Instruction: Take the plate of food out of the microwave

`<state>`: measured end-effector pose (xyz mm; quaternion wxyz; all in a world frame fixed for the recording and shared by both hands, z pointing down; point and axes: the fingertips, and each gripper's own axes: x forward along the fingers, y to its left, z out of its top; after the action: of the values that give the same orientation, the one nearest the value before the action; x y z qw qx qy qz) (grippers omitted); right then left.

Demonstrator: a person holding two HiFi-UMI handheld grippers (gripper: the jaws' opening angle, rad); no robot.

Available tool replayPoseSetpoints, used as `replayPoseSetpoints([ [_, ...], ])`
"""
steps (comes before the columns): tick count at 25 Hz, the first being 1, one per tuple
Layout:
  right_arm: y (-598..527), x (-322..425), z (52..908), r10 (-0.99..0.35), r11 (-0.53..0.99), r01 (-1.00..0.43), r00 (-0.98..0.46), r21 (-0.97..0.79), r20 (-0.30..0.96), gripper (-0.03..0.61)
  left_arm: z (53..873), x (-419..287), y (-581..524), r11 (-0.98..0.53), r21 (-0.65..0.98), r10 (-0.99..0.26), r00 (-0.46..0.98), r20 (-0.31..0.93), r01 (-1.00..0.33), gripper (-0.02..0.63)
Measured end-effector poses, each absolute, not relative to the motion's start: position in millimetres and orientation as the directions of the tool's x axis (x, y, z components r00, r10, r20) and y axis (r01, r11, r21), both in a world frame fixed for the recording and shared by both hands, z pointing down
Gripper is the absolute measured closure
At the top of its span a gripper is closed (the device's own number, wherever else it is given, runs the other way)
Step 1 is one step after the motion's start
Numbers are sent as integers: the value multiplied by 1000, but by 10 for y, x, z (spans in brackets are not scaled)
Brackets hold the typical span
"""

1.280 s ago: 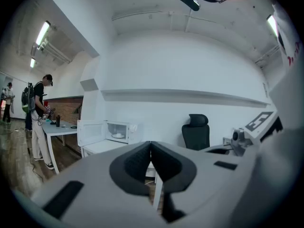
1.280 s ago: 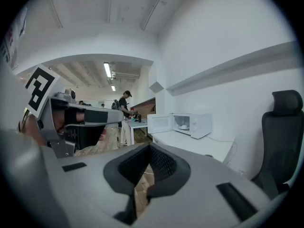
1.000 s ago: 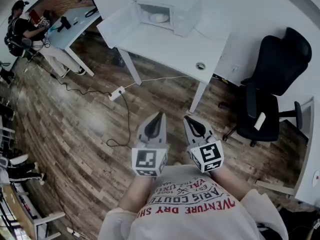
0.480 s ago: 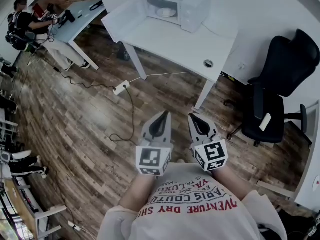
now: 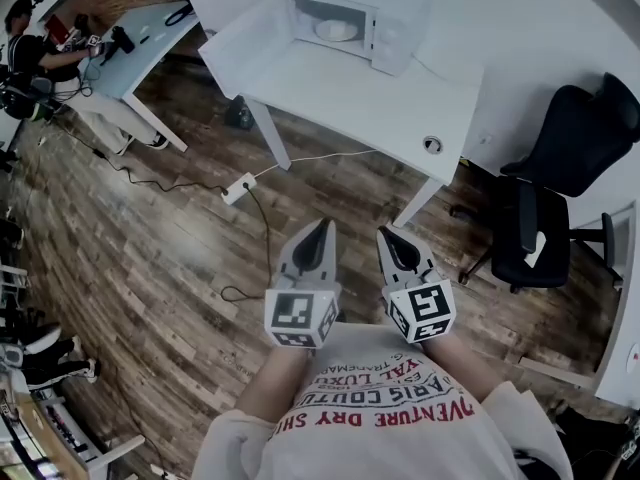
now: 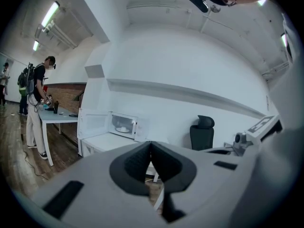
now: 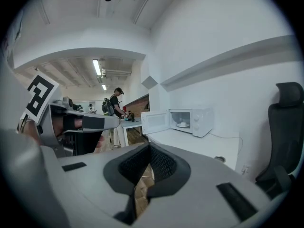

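Note:
A white microwave [image 5: 350, 20] stands at the far end of a white table [image 5: 370, 93], its door [image 5: 245, 30] swung open to the left. Inside it sits a white plate [image 5: 336, 30] with food on it. Both grippers are held close to my chest over the wooden floor, well short of the table. My left gripper [image 5: 320, 232] and right gripper [image 5: 387, 238] are shut and empty. The left gripper view shows the microwave [image 6: 124, 125] and plate [image 6: 122, 128] far beyond the left gripper [image 6: 150, 144]. In the right gripper view the microwave [image 7: 191, 120] lies beyond the right gripper [image 7: 150, 148].
A black office chair [image 5: 555, 183] stands right of the table. On the floor a power strip [image 5: 237, 186] and its cable run near the table legs. Far left, a person [image 5: 25, 53] stands at another table [image 5: 140, 38].
The table and microwave have drawn slightly nearer and shifted right in the head view. Both grippers stay shut, side by side in front of my chest.

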<state>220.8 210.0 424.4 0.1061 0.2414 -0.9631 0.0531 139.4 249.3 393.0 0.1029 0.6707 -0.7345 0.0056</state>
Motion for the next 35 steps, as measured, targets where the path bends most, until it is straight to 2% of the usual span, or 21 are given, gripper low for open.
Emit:
replayPoseSetpoints([
  [9,1766,1049,4167,-536,825,-561,-815,-67,220,575,3891,202,2137,7,150,-987,17,161,-989,606],
  [15,1598,418,4175,-560,800,-591,-796,-100,230,575,3945,-478,1988,-4,187,-985,36,166,-982,606],
  [25,1193,-45,4333,-556,798,-596,-785,-91,272,575,4229,-844,1564,-28,250,-972,84,218,-968,606],
  [35,182,-563,4253,-525,822,-561,-814,-101,246,575,4202,-1269,617,-12,240,-975,65,214,-971,606],
])
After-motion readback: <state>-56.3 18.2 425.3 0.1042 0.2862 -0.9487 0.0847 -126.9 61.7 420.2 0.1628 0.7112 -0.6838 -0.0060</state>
